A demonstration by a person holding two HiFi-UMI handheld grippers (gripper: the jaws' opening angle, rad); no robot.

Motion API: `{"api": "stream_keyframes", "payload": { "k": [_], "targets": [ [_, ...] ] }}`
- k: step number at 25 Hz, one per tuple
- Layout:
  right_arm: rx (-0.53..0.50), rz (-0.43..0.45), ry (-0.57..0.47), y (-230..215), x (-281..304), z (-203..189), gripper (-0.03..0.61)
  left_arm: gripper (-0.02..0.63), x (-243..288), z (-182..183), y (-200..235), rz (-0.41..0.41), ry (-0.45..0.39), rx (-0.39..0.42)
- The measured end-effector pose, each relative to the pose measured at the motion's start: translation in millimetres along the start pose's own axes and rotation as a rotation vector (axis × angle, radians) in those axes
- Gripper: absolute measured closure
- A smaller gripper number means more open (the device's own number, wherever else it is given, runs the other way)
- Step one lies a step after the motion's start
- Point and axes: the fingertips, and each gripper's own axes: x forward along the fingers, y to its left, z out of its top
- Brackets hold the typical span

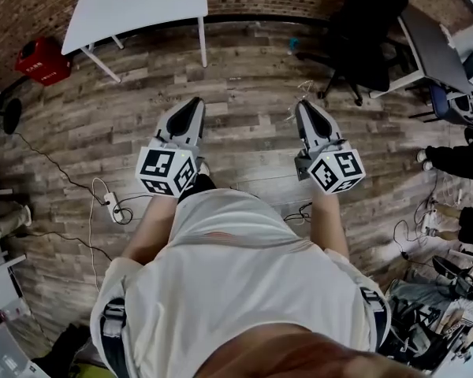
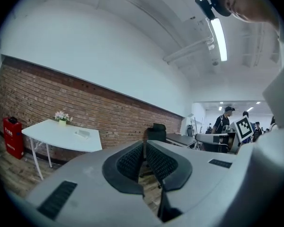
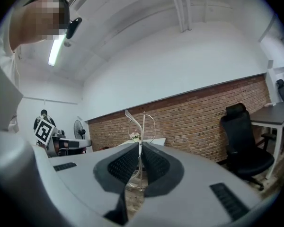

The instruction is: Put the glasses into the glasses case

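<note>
A thin wire-framed pair of glasses [image 3: 142, 123] stands upright between the pads of my right gripper [image 3: 140, 148], which is shut on it. In the head view the glasses [image 1: 297, 99] show as faint wire at the tip of that right gripper [image 1: 306, 110]. My left gripper [image 1: 191, 110] is held level beside it over the wooden floor. Its jaws meet at the tips, and nothing is between the left gripper's [image 2: 145, 144] pads. A white table [image 2: 57, 135] stands ahead by the brick wall, with a small pale object [image 2: 82, 133] on it. I cannot tell what that object is.
A small vase of flowers [image 2: 62, 117] stands on the white table [image 1: 134, 10]. A red box [image 1: 41, 60] sits left of it. At the right are a black office chair [image 1: 363, 38] and a dark desk [image 1: 433, 46]. Cables [image 1: 110, 205] trail on the floor. People stand at the far right.
</note>
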Motion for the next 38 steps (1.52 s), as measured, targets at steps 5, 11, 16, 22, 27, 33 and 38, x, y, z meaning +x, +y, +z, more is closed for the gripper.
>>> {"api": "stream_keyframes", "payload": {
  "k": [5,11,16,22,27,33,38],
  "targets": [
    [-0.022,0.018,0.011,17.6,70.0,13.6,0.502,0.595,12.2,21.2,65.1,0.008,-0.007,0.000],
    [-0.027,0.033,0.024,45.4,127.9,14.7,0.502,0.595,12.9,22.4,120.5,0.001,0.023,0.017],
    [-0.049,0.045,0.054,49.8,160.6,18.4,0.502,0.595,17.3,22.4,153.0,0.035,0.008,-0.023],
    [-0.051,0.087,0.077,40.2,216.6,21.1,0.502,0.595,34.9,27.2,193.1,0.088,-0.006,-0.058],
    [-0.049,0.140,0.078,26.8,268.9,29.6,0.502,0.595,61.2,38.7,220.3,0.122,-0.011,-0.062],
    [-0.031,0.165,0.053,-17.1,319.2,55.8,0.502,0.595,115.0,63.2,237.5,0.151,-0.016,-0.058],
    [0.021,0.165,0.039,-60.0,343.3,58.4,0.502,0.595,163.1,71.9,236.9,0.128,0.015,-0.049]
  ]
}}
